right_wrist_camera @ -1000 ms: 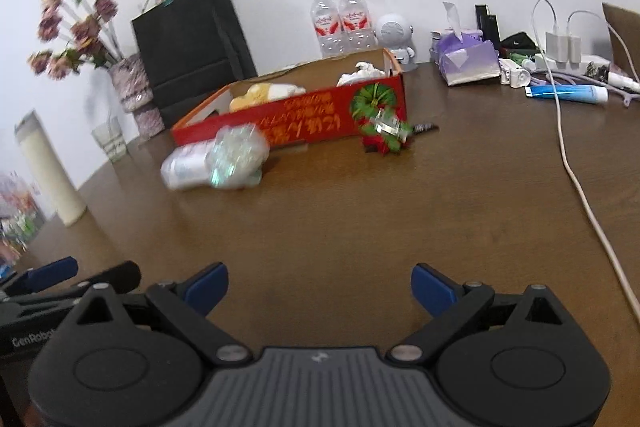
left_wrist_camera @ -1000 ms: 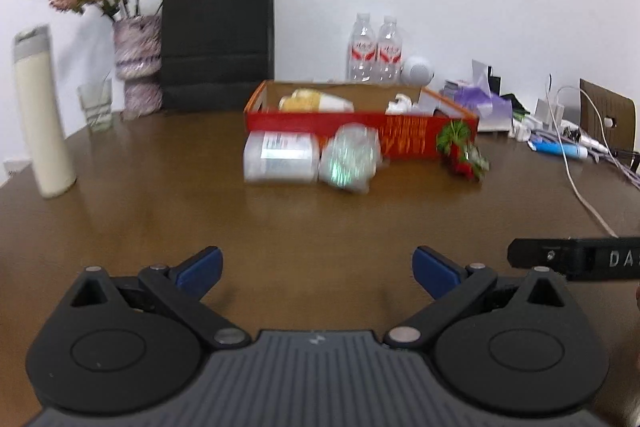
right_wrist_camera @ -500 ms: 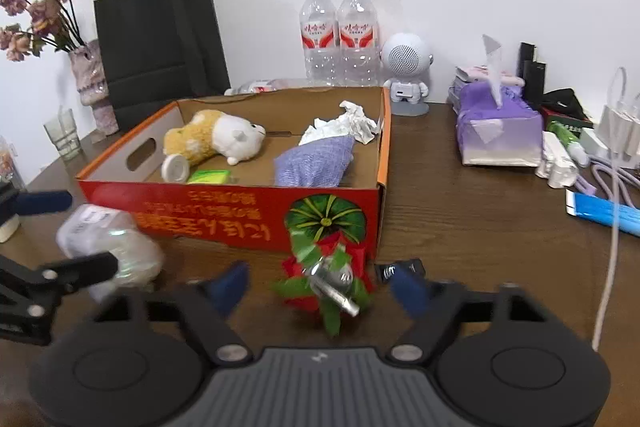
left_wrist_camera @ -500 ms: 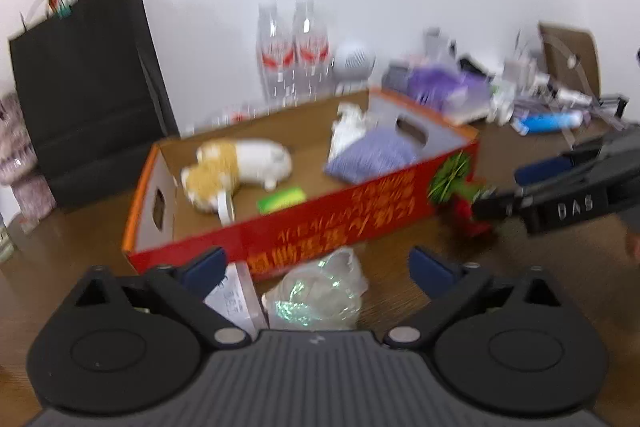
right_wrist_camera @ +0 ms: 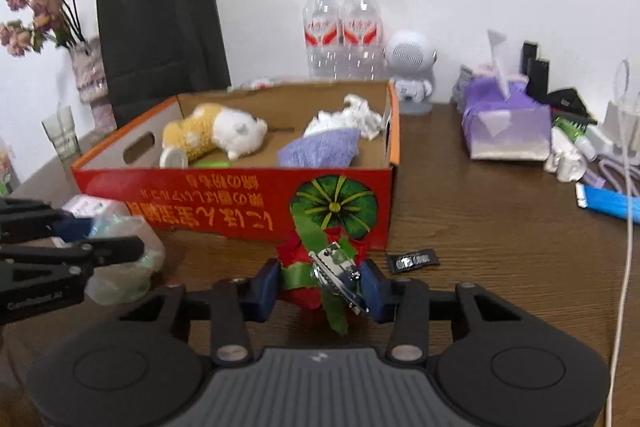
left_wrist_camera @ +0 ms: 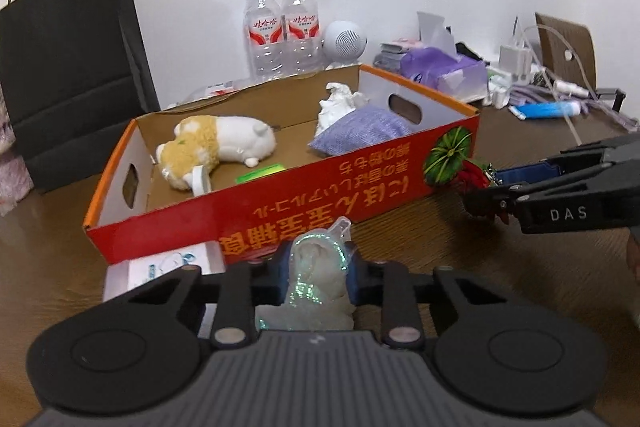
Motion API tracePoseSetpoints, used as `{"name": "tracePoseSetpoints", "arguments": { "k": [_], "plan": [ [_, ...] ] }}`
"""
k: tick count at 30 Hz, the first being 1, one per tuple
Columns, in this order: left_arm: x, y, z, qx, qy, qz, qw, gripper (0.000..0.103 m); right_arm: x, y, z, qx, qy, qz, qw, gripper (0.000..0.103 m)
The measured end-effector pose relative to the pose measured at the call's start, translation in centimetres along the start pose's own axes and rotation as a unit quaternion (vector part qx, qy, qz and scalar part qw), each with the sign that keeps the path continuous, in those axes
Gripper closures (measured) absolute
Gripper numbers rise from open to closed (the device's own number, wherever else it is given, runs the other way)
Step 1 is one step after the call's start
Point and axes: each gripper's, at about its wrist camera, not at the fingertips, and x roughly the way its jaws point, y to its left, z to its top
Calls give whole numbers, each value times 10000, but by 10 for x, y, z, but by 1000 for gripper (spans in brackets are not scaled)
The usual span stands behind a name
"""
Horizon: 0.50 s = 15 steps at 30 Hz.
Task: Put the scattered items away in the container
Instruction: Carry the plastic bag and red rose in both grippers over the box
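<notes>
**Blue pads closed on two stray items in front of the red box**

Blue pads (left_wrist_camera: 283,269) of the left gripper (left_wrist_camera: 318,269) press in on both sides of a crumpled clear plastic bag (left_wrist_camera: 318,279) with a green shimmer, holding it just in front of the red cardboard box (left_wrist_camera: 280,211). Just left of the bag, a white packet (left_wrist_camera: 160,267) lies on the brown wooden table (left_wrist_camera: 460,251), touching the box's front wall.

The right gripper (right_wrist_camera: 322,283) is closed the same way on a red and green ribbon bow (right_wrist_camera: 304,279) with a shiny metal clip, close to the box's front right corner. A small black sachet (right_wrist_camera: 412,260) lies on the table just right of the bow.

Inside the box lie a yellow and white plush toy (left_wrist_camera: 216,147), a purple cloth (left_wrist_camera: 360,131), crumpled white paper (left_wrist_camera: 340,103) and a small green piece (left_wrist_camera: 260,173).

Behind the box stand two water bottles (right_wrist_camera: 344,35), a black paper bag (right_wrist_camera: 160,35) and a purple tissue pack (right_wrist_camera: 508,123).
</notes>
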Motion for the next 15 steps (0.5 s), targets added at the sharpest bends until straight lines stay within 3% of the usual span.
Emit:
{"name": "tracePoseSetpoints", "arguments": {
  "k": [7, 11, 15],
  "plan": [
    [-19, -6, -2, -127, -88, -17, 9999, 84, -15, 2, -5, 236, -245, 276, 9990, 62],
    [-56, -15, -11, -361, -328, 56, 9988, 85, -35, 15, -11, 239, -320, 507, 9979, 63],
    [-97, -29, -33, -628, -611, 365, 9955, 86, -70, 41, -23, 31, -420, 721, 9965, 63]
  ]
}}
